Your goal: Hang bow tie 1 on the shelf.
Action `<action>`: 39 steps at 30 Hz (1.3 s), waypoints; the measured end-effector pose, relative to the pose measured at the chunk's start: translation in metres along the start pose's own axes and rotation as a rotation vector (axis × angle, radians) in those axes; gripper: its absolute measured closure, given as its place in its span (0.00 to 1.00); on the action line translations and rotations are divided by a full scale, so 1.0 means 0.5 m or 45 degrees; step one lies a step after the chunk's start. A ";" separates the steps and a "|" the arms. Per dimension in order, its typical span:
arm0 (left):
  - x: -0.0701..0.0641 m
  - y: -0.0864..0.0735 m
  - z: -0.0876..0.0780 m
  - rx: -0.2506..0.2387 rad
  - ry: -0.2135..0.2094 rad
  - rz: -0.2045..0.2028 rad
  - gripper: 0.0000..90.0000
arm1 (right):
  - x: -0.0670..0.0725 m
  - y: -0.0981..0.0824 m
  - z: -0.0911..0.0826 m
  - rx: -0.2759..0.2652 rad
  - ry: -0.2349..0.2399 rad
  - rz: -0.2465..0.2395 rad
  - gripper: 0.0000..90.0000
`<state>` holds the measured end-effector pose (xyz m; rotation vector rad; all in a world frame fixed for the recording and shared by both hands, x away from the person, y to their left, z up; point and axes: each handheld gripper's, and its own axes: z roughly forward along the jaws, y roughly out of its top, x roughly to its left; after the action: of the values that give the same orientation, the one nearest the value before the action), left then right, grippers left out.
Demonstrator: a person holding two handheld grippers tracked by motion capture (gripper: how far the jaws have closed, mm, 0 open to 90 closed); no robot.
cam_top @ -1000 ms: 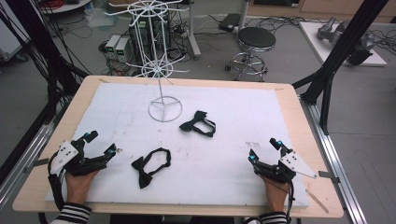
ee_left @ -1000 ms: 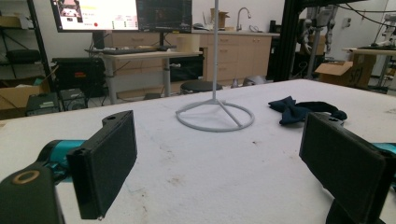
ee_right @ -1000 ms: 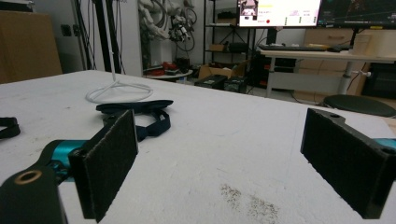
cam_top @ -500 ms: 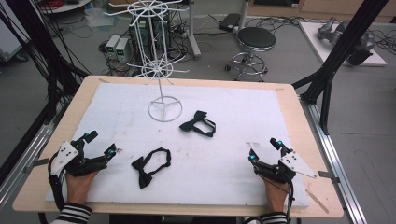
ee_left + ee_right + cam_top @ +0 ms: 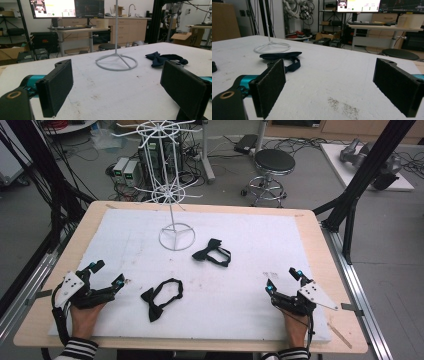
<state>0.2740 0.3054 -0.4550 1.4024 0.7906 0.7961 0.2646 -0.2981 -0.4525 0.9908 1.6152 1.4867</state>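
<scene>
Two dark bow ties lie on the white mat (image 5: 250,285). One bow tie (image 5: 161,297) is at the front left, just right of my left gripper (image 5: 108,275). The other bow tie (image 5: 212,252) lies near the middle, also seen as a bow tie (image 5: 163,59) past my left jaws and a bow tie (image 5: 282,56) past my right jaws. A white wire rack (image 5: 172,195) stands at the back, its ring base (image 5: 116,61) on the mat. My right gripper (image 5: 282,280) rests at the front right. Both grippers stand open with nothing between the jaws, my left gripper (image 5: 115,87) and my right gripper (image 5: 329,85).
The mat covers a wooden table (image 5: 325,255). Beyond the table's far edge stand a black stool (image 5: 274,162), cables and equipment boxes (image 5: 125,169) on the floor. Black frame posts (image 5: 367,165) rise at the right.
</scene>
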 end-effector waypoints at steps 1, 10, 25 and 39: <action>0.000 0.000 0.000 0.000 0.000 -0.004 0.13 | 0.000 0.001 0.001 0.008 0.002 0.002 0.12; 0.001 0.000 0.000 0.001 -0.001 -0.007 0.13 | -0.004 0.006 0.008 0.072 0.014 0.024 0.12; 0.001 0.000 0.000 0.001 0.001 -0.010 0.13 | -0.011 0.054 0.021 0.089 0.069 0.010 0.12; 0.001 0.000 0.000 0.003 0.000 -0.008 0.13 | -0.016 0.119 0.094 0.170 0.212 -0.029 0.12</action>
<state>0.2746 0.3060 -0.4549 1.4014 0.7962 0.7904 0.3142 -0.2819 -0.3968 0.9380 1.8582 1.4953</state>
